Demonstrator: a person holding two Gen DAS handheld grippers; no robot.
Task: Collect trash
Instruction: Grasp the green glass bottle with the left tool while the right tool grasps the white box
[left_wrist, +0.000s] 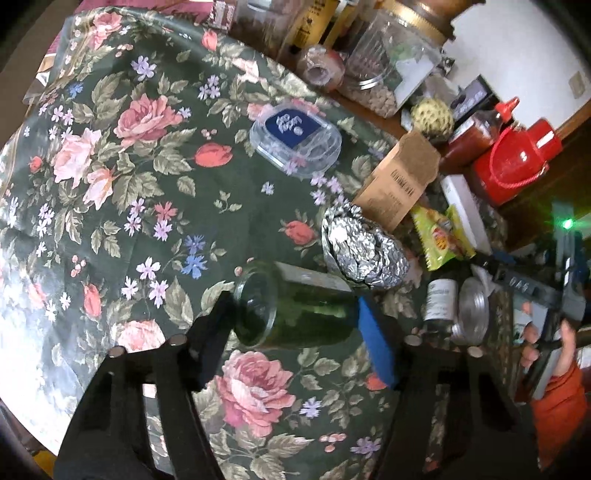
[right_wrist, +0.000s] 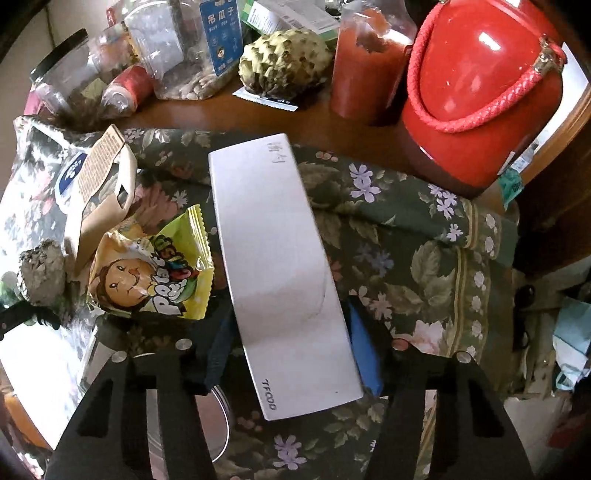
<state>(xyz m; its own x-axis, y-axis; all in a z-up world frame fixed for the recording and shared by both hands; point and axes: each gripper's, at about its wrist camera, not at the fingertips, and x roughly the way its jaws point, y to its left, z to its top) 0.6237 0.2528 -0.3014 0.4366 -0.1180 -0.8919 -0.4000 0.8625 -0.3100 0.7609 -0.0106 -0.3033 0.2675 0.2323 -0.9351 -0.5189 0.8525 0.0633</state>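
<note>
Left wrist view: a green glass jar (left_wrist: 291, 306) is held on its side between the pads of the left claw (left_wrist: 291, 314), above the floral cloth (left_wrist: 122, 155) of the worktop.
Left claw state: closed on the jar, black finger at its open mouth, blue pad at its base.
Right wrist view: a long white box (right_wrist: 284, 266) marked TFOOD is gripped near its lower end by the right claw (right_wrist: 291, 350); whether it is lifted off the cloth cannot be told.
Right claw state: closed on the box.
Trash uncollected: a foil ball (left_wrist: 362, 251), a brown carton (left_wrist: 399, 181), a yellow snack packet (right_wrist: 151, 273) and a clear plastic tub (left_wrist: 295, 144) are seen on the worktop, the first three close together.
Step in hand: judged to be pick-up, with both claws loaded.
Next move: carriage to a bin is called for; none is identifiable in either view.
Risk: the jar may slip, being smooth glass.
</note>
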